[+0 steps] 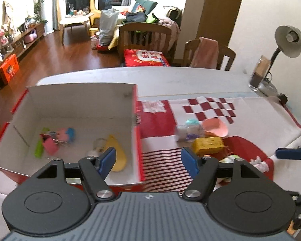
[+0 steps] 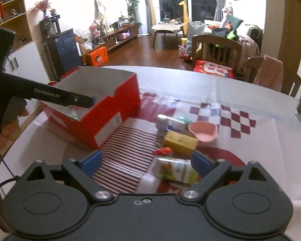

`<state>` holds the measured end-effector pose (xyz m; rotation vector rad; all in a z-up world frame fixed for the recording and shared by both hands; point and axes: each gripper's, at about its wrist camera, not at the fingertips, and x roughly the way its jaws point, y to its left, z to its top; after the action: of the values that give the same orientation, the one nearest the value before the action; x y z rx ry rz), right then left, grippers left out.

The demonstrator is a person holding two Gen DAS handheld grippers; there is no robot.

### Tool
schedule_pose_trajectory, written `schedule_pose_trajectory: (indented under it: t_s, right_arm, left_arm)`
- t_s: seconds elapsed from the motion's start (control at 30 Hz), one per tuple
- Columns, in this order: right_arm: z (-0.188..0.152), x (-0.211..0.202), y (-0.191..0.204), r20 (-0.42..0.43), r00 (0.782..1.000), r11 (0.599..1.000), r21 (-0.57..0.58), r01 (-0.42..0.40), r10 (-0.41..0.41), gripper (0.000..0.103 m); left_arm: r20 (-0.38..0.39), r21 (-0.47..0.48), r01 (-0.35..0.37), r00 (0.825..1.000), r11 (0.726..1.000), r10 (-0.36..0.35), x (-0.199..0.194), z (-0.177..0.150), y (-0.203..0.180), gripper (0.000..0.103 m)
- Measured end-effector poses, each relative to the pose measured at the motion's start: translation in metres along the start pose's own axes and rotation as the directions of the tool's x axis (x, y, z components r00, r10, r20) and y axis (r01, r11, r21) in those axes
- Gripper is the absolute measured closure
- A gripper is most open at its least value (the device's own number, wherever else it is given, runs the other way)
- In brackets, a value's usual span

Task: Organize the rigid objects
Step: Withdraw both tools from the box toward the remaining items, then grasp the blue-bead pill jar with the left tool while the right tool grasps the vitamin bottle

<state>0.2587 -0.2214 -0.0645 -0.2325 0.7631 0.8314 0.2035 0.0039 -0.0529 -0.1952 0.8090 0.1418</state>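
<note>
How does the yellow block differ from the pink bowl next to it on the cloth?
The yellow block is box-shaped with flat faces; the pink bowl is round and hollow, its opening showing. The yellow block lies nearer the right tongs; the pink bowl sits behind it, toward the checkered patch. Both rest on the patterned cloth, outside the red box.
</note>
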Motion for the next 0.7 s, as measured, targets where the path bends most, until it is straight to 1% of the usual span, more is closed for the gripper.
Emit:
schedule_pose_trajectory:
  t_s: [0.1,0.13,0.17,0.33,0.53,0.63,0.7]
  right_arm:
    - [-0.008,0.002,-0.010,-0.001,1.000,1.000,-0.012,0.010,-0.010,0.005]
    - [-0.010,0.004,-0.011,-0.003,1.000,1.000,-0.017,0.016,-0.016,0.004]
    - [-0.012,0.006,-0.012,-0.007,1.000,1.000,-0.021,0.022,-0.022,0.003]
    - [-0.021,0.024,-0.023,-0.025,0.999,0.999,-0.024,0.032,-0.032,0.003]
    - [-0.028,0.052,-0.030,-0.060,0.998,0.999,-0.018,0.033,-0.034,0.003]
    - [-0.028,0.065,-0.032,-0.079,0.997,1.000,-0.001,0.025,-0.025,0.003]
    - [-0.028,0.073,-0.033,-0.097,0.995,1.000,0.013,0.019,-0.018,0.003]
  left_arm:
    - [-0.008,-0.001,0.006,1.000,1.000,-0.006,0.010,0.002,-0.018,0.030]
    - [-0.009,-0.001,0.006,1.000,1.000,-0.006,0.015,0.003,-0.024,0.025]
    - [-0.008,-0.006,0.004,1.000,1.000,-0.004,0.019,0.004,-0.029,0.023]
    - [-0.019,-0.039,0.020,1.000,0.999,-0.021,0.048,0.012,-0.053,0.023]
    - [-0.026,-0.008,0.006,1.000,1.000,-0.006,0.084,0.020,-0.081,0.023]
    - [-0.056,0.003,-0.010,0.998,1.000,0.010,0.105,0.024,-0.091,0.023]
    - [-0.090,0.014,-0.013,0.996,1.000,0.014,0.122,0.026,-0.097,0.023]
